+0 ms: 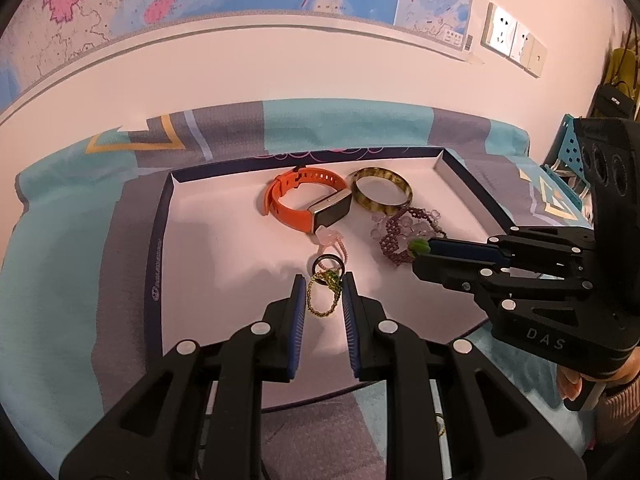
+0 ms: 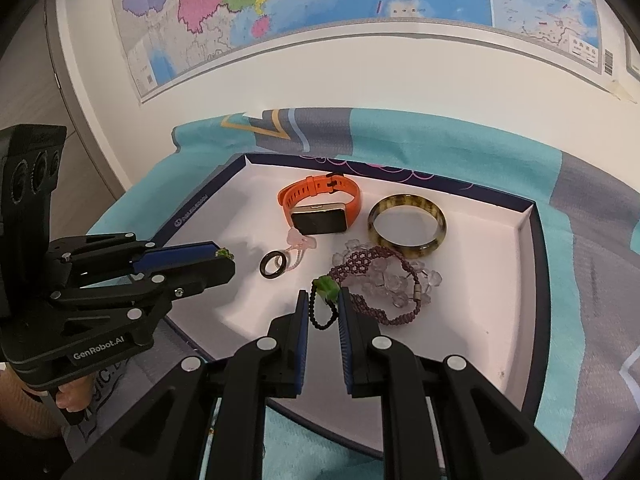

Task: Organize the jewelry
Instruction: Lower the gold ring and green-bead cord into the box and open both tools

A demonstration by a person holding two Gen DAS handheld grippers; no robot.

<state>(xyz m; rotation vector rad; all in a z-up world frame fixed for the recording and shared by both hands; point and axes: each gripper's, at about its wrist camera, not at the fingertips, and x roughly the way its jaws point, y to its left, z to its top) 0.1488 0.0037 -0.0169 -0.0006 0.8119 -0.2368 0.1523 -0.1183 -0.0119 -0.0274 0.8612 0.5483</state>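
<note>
A white tray (image 1: 224, 240) with a dark blue rim holds jewelry. My left gripper (image 1: 324, 282) is shut on a gold-green beaded bracelet (image 1: 322, 298), held above the tray; it also shows in the right wrist view (image 2: 226, 255). My right gripper (image 2: 324, 294) is shut on a black cord bracelet with a green stone (image 2: 326, 289); it also shows in the left wrist view (image 1: 420, 247). In the tray lie an orange smartwatch (image 2: 320, 210), a mottled bangle (image 2: 406, 226), a black ring (image 2: 273, 265), a pink bead bracelet (image 2: 300, 245) and a purple woven bracelet with clear beads (image 2: 384, 280).
The tray (image 2: 500, 280) sits on a teal and grey patterned cloth (image 1: 60, 280). A white wall with a map (image 2: 320, 20) stands close behind. Wall sockets (image 1: 512, 40) are at the upper right. A blue perforated rack (image 1: 568, 152) stands at the right.
</note>
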